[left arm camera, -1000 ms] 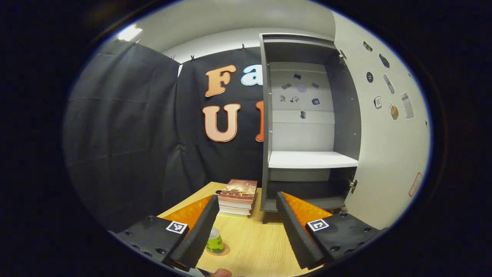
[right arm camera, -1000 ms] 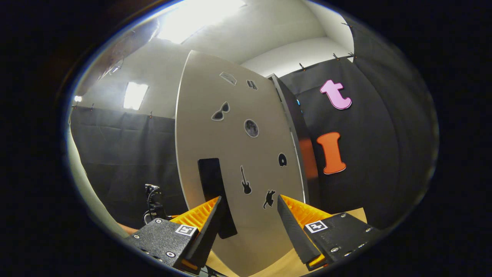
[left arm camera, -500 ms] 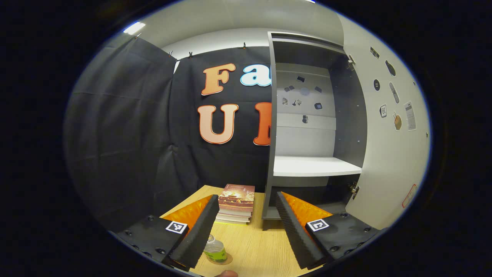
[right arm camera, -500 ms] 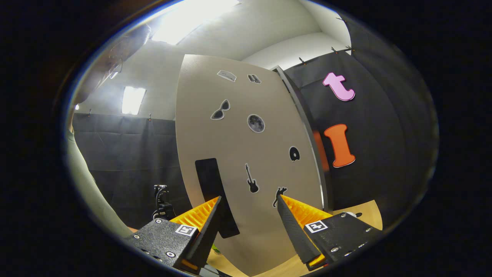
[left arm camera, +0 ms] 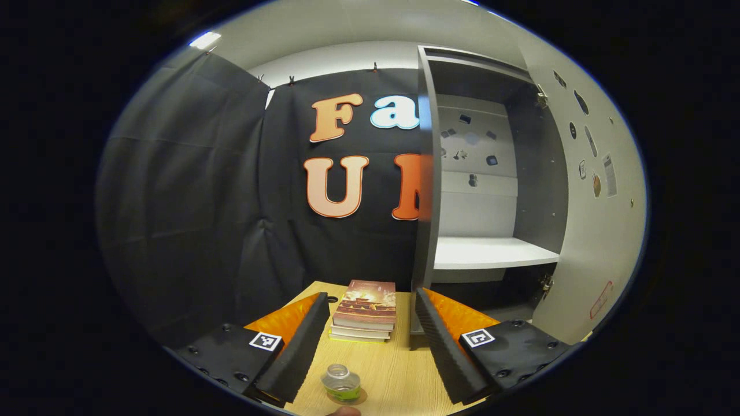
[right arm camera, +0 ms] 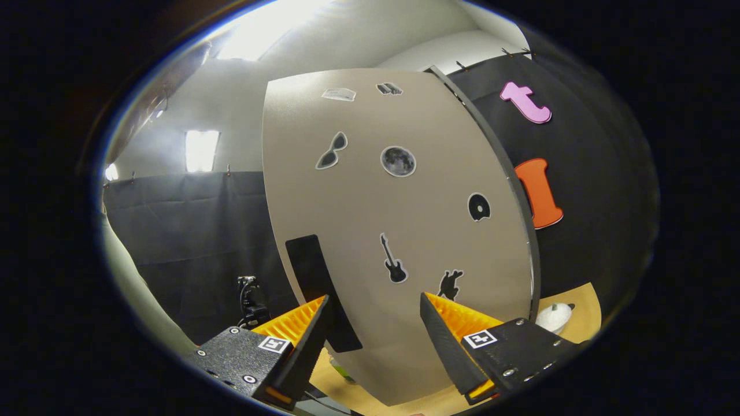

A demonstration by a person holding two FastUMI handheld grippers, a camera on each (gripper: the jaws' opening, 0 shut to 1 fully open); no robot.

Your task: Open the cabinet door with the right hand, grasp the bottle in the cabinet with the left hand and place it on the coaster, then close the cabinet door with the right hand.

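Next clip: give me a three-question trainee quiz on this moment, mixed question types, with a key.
1. True or false: the bottle stands on the cabinet's white shelf.
2. Multiple choice: the left claw is A) open and holding nothing, B) shut on the bottle, C) shut on the books.
3. Fill in: the right claw faces the outer face of the cabinet ____.

Key: 1 false, it stands on the coaster on the table; 2 A; 3 door.
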